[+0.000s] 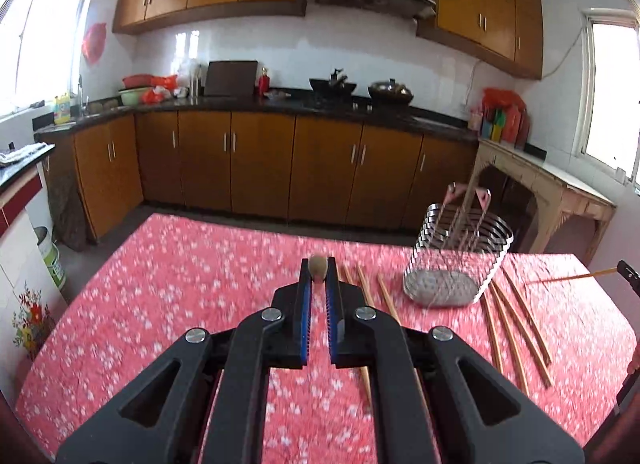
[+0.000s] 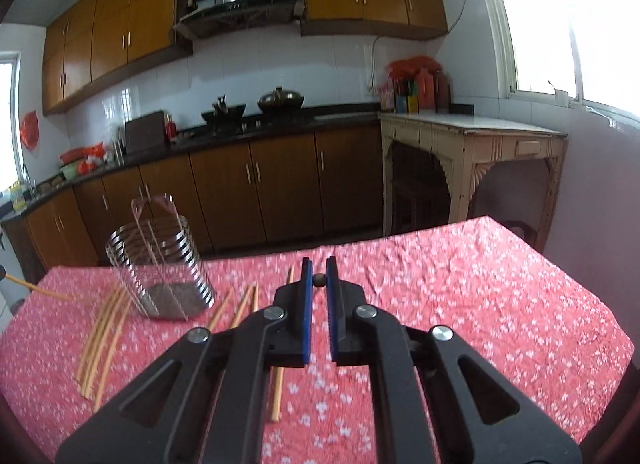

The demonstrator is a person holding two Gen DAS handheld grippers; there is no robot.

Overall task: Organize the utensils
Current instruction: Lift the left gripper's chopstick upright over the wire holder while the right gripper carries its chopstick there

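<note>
No text, brand or number can be read anywhere. The yellow bottle (image 1: 62,108) by the sink and the coloured boxes (image 2: 408,97) on the side desk may carry labels, but they are too blurred.

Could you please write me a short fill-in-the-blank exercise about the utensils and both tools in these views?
1. The wire holder stands on a tablecloth whose main colour is ____.
2. Each tool, left tool and right tool, grips one ____ end-on.
3. The loose chopsticks lie ____ the holder, not inside it.

Missing words: red; chopstick; beside
</note>
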